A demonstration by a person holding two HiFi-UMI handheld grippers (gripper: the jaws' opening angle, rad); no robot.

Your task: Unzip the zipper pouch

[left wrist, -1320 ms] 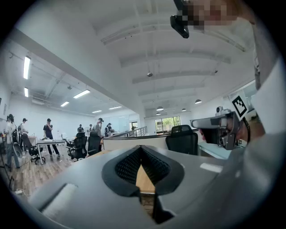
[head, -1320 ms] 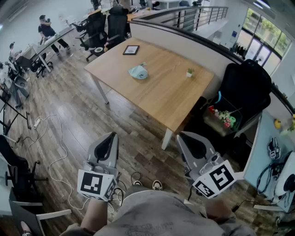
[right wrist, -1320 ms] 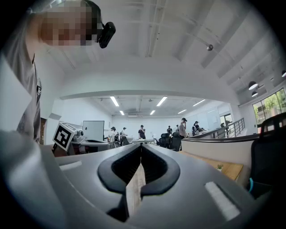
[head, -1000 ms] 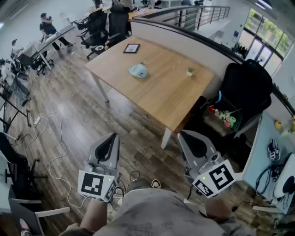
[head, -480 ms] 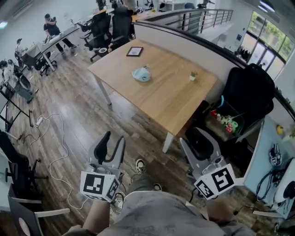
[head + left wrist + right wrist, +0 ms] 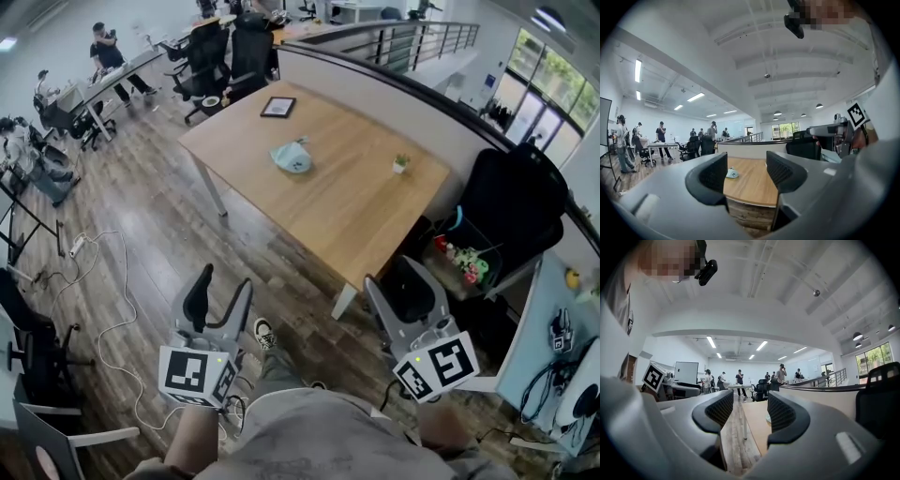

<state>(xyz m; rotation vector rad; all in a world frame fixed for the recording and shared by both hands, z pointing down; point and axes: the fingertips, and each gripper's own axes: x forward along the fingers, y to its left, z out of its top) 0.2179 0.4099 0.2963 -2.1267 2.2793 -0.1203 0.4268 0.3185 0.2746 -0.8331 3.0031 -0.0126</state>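
The pale blue zipper pouch point(image 6: 292, 157) lies on the wooden table point(image 6: 347, 202), far ahead of both grippers. In the left gripper view the pouch point(image 6: 732, 174) shows small between the fingers, well beyond them. My left gripper point(image 6: 225, 279) hangs over the floor at waist height, its jaws opening with nothing between them. My right gripper point(image 6: 397, 277) is level with it, beside the table's near corner, and its jaws are also opening on nothing. From the left gripper point(image 6: 746, 171) and from the right gripper point(image 6: 751, 411) the view between the fingers shows only table and floor.
On the table stand a framed picture point(image 6: 277, 107) at the far end and a small potted plant point(image 6: 400, 163) at the right edge. A black chair point(image 6: 511, 197) and a rack of small items point(image 6: 461, 258) stand right of the table. Cables point(image 6: 98, 281) trail on the floor at left.
Both grippers' jaws have spread from shut to wide apart. The table and pouch have shifted slightly in the head view, and a shoe now shows between the grippers.
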